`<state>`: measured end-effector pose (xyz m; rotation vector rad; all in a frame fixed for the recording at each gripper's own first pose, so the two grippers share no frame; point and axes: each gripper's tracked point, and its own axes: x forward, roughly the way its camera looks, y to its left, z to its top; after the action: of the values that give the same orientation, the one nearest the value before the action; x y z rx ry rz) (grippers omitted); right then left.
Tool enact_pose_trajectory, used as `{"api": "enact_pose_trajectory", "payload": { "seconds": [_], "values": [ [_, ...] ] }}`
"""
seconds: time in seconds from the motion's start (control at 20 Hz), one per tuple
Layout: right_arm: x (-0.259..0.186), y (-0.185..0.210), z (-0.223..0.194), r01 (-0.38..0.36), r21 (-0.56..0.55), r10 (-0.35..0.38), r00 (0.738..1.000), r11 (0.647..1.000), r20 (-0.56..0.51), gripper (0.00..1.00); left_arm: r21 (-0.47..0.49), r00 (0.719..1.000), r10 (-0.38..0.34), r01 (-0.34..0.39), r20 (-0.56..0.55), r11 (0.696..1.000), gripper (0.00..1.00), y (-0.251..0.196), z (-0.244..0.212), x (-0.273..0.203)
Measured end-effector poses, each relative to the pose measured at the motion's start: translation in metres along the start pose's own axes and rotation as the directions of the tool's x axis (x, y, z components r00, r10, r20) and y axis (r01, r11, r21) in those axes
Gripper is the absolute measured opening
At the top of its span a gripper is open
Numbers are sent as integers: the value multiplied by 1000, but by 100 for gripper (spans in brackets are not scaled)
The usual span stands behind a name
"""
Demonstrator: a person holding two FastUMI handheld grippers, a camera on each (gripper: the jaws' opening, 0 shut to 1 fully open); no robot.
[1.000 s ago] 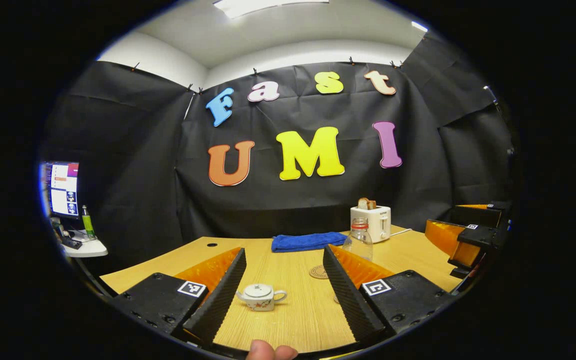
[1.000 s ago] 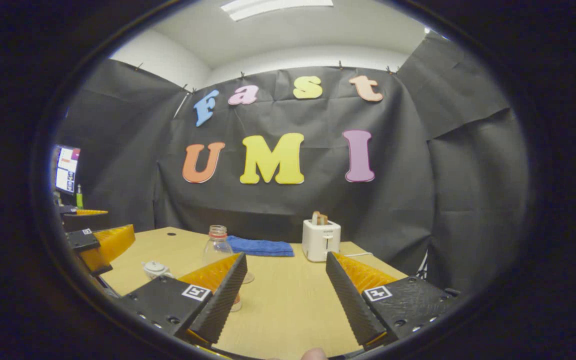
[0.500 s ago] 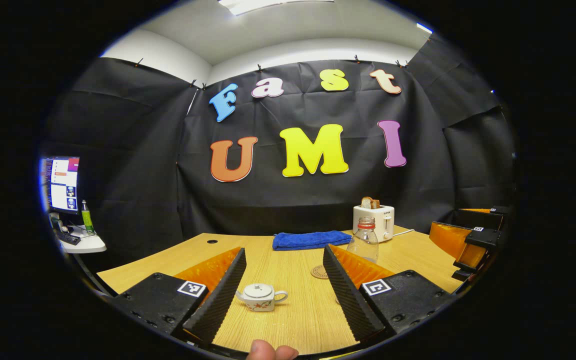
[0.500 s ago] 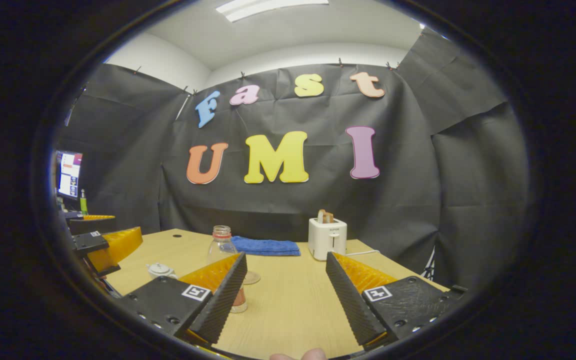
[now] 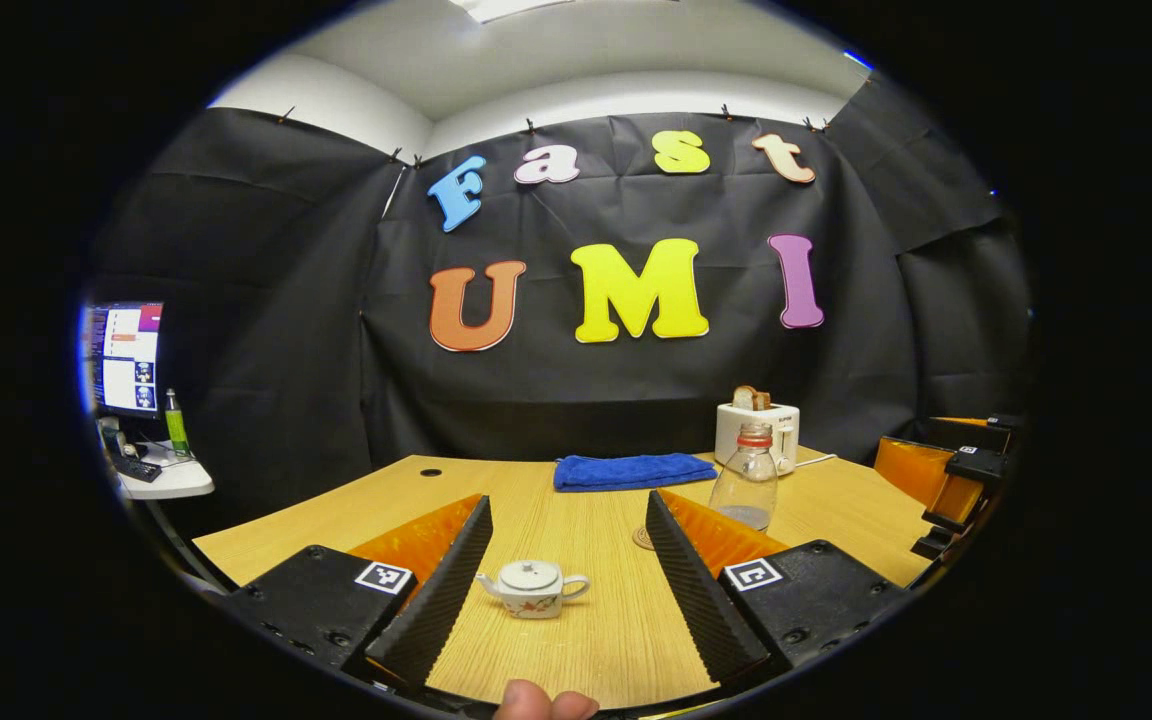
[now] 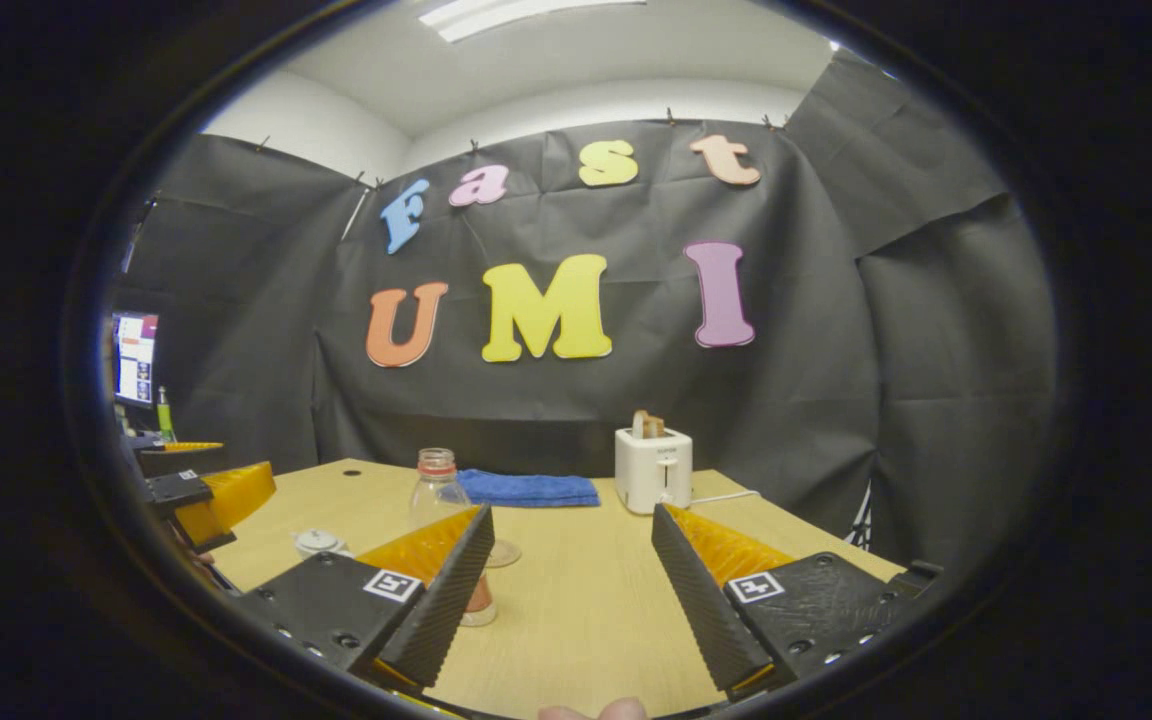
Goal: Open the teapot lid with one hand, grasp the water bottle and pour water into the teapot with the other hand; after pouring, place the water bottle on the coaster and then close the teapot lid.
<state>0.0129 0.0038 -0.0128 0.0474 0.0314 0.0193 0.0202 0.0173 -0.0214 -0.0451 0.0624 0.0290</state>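
Small white teapot (image 5: 532, 588) with red pattern, lid on, sitting upright near the table's front edge. Clear water bottle (image 5: 745, 477) with red neck ring, uncapped, standing upright farther back; round coaster (image 5: 644, 538) lying flat just beside it.

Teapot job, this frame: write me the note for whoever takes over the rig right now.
Left gripper: open, empty, the teapot on the table ahead between its fingers, not gripped.
Right gripper: open, empty, the bottle ahead, partly behind its left finger.
Teapot stands upright with its lid on. Bottle stands uncapped on the table, beside the coaster, not on it.
Done: nothing yet.
Left: lift the lid, grasp the bottle, pour, set the bottle on the coaster, close the lid.
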Motion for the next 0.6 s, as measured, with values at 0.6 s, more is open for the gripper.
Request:
{"api": "enact_pose_trajectory", "payload": {
  "seconds": [0.6],
  "values": [
    [13,-10,-33,39,7,-39,997,999,-67,95,-32,991,0,-4,-135,999,98,23,-52,28]
  ]
}}
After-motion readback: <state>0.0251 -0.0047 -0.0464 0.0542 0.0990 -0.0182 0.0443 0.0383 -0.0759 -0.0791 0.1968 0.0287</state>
